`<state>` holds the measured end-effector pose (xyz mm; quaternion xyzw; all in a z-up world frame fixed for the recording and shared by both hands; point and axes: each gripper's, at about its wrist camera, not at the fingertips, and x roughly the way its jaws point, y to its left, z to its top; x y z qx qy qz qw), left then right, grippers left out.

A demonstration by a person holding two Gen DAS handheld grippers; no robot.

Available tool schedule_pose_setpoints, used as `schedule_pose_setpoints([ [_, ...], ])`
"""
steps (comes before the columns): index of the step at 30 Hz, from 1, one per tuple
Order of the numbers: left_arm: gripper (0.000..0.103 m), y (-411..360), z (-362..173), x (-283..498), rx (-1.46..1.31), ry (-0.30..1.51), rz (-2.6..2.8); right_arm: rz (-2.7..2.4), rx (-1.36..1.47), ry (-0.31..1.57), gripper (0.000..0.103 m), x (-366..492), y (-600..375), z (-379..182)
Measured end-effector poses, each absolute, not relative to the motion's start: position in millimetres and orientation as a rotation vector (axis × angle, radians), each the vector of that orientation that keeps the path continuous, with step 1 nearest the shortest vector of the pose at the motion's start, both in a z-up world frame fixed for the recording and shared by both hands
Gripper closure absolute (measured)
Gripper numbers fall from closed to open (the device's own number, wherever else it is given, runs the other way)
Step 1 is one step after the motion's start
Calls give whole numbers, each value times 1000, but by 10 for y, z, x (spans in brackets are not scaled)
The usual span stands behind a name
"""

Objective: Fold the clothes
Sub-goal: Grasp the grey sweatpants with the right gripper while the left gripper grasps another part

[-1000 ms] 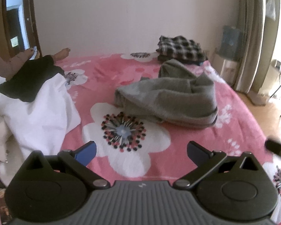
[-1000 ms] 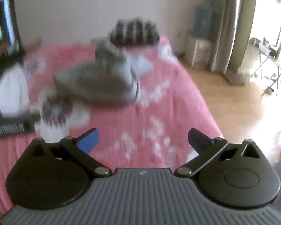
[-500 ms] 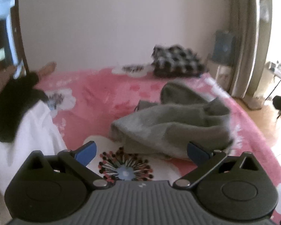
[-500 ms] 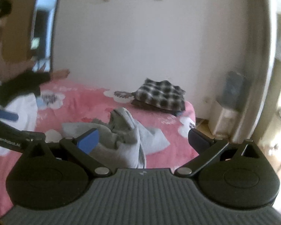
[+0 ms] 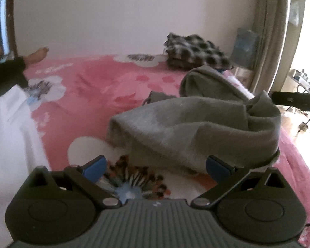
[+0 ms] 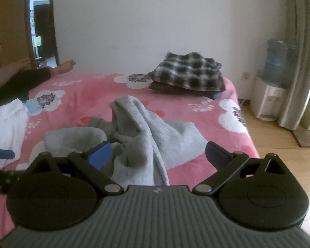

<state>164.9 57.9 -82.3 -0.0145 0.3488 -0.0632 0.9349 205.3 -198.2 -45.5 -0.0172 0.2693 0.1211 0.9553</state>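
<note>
On the bed: a pink bedspread (image 6: pixel 97 95) with large white flowers covered the whole top.
Sweater: a grey sweater (image 6: pixel 146 136) lay crumpled near the middle of the bed, toward its right edge, one part standing up in a ridge; from the left wrist view it (image 5: pixel 196 128) filled the space just ahead of the fingers.
Left gripper: the left gripper (image 5: pixel 157 167) was spread wide, its blue-tipped fingers (image 5: pixel 95 165) low over a flower on the bedspread; the right finger tip stood in front of the sweater's near hem, and whether it touched the cloth could not be told. It had hold of nothing.
Right gripper: the right gripper (image 6: pixel 157 155) was likewise wide apart and held nothing; the sweater's near folds showed between and below its fingers (image 6: pixel 99 155).
Checked pile: a folded black-and-white checked garment (image 6: pixel 188 70) sat on darker folded clothes at the far right corner of the bed, against the wall.
White cloth: a white garment (image 6: pixel 6 122) lay heaped at the left edge of the bed, well apart from the sweater.
Person: a leg in black cloth (image 6: pixel 20 82) with a bare foot (image 6: pixel 66 66) lay along the far left corner.
Floor: a water dispenser (image 6: pixel 270 82) stood beside the bed's far right corner, on wooden boards next to a curtain (image 6: pixel 299 62).
</note>
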Motion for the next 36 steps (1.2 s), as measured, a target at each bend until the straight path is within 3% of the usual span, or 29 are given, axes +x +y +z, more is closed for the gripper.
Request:
schedule_pose_setpoints([
  [3, 11, 499, -899, 1655, -28, 668, -138, 262, -49, 578, 14, 2284, -1906, -578],
  [5, 18, 455, -965, 1637, -40, 656, -148, 277, -55, 645, 36, 2416, -1867, -714],
  [7, 30, 432, -1013, 1606, -51, 658, -162, 291, -50, 717, 67, 2486, -1848, -860],
  [8, 38, 454, -994, 1590, -64, 653, -165, 303, -39, 726, 74, 2451, -1851, -891],
  [10, 41, 498, -958, 1556, -90, 643, -172, 330, -16, 731, 84, 2348, -1860, -928],
  [19, 32, 697, -828, 1632, -217, 657, -227, 600, -11, 824, 90, 1473, -1826, -840],
  [22, 14, 714, -826, 1732, -265, 694, -265, 682, -34, 878, 90, 1111, -1772, -901],
  [31, 17, 455, -1363, 1771, -126, 897, -205, 876, 68, 1023, 89, 412, -1808, -1014],
  [34, 17, 403, -1421, 1686, -52, 884, -189, 865, 115, 1062, 85, 462, -1899, -940],
  [36, 17, 405, -1438, 1660, -32, 882, -184, 841, 144, 1033, 76, 515, -2035, -766],
])
